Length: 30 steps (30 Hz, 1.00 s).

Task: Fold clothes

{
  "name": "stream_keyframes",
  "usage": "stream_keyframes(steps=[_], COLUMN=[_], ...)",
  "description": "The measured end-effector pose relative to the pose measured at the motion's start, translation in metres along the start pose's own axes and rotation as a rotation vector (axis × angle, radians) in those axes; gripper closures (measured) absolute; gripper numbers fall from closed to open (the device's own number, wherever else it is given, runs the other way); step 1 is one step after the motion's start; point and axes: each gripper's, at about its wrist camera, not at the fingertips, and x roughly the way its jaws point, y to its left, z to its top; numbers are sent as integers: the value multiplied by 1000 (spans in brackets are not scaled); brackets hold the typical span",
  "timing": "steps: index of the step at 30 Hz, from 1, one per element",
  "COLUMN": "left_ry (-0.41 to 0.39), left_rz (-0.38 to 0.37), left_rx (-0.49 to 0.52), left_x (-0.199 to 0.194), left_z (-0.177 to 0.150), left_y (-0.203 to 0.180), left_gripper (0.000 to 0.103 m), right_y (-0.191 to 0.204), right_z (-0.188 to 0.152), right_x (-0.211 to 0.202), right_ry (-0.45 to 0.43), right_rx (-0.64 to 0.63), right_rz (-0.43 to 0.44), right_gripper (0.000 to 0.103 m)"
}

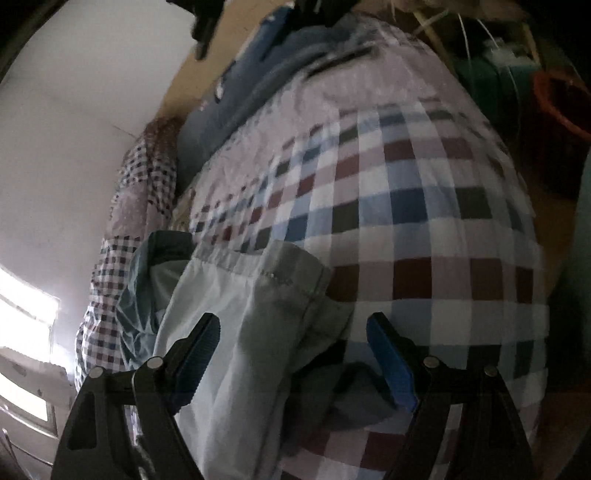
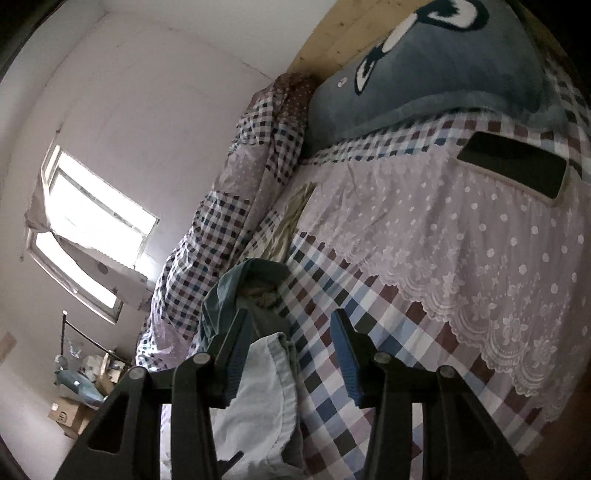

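On the bed (image 2: 369, 306), near its wall-side edge, lies one pale garment (image 1: 236, 332), grey-blue with a lighter lining; its lower part runs out of both views, so its full shape and kind cannot be told; a darker teal fold of it (image 2: 236, 284) bunches at the far end, and what sits inside that fold is too dim to make out; the left view is blurred throughout, its far end smeared. The left gripper (image 1: 293, 343) stands with jaws wide apart over the garment, cloth below and between the two blue pads (image 1: 391, 362), neither seen pressing; the right gripper (image 2: 290, 343) has jaws partly apart, the garment's white hem (image 2: 269, 369) lying just beside the left finger, not pinched; whether that finger touches the cloth I cannot tell. One checked sheet (image 1: 424, 221) covers the bed; one lace cover (image 2: 461, 240) with dots lies over its head end; one phone (image 2: 513, 166), dark, rests on the lace; one blue pillow (image 2: 424, 74) lies against the wooden headboard (image 2: 343, 22), cut off at the top; one checked quilt (image 2: 229, 206) is heaped along the wall; one window (image 2: 96, 221) glares, overexposed; clutter in the lower left corner of the right view is too small to name.
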Motion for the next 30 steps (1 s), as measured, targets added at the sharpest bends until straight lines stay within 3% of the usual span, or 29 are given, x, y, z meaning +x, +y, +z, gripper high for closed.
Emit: stream_keyframes(steps=[5, 7, 8, 9, 12, 17, 22, 30], left_ry=[29, 40, 46, 47, 27, -81, -179, -293], left_rz=[-3, -27, -41, -49, -87, -215, -335, -390], left_rx=[26, 3, -9, -24, -127, -480, -775, -1008], left_x=[6, 9, 9, 9, 3, -21, -41, -57], left_z=[5, 5, 5, 4, 3, -8, -37, -80], left_y=[-1, 3, 5, 7, 21, 81, 128, 143], left_gripper=[21, 41, 57, 65, 73, 75, 75, 75], right_y=[-13, -17, -19, -20, -23, -23, -17, -3], right_z=[4, 6, 6, 7, 8, 5, -11, -52], right_x=[-3, -5, -6, -7, -8, 0, 32, 94], right_ry=[-1, -1, -2, -3, 2, 40, 168, 387], right_rx=[27, 36, 39, 39, 37, 22, 9, 94], right_rz=[-2, -1, -1, -1, 0, 31, 133, 310], right_gripper=[55, 55, 55, 54, 54, 52, 50, 48])
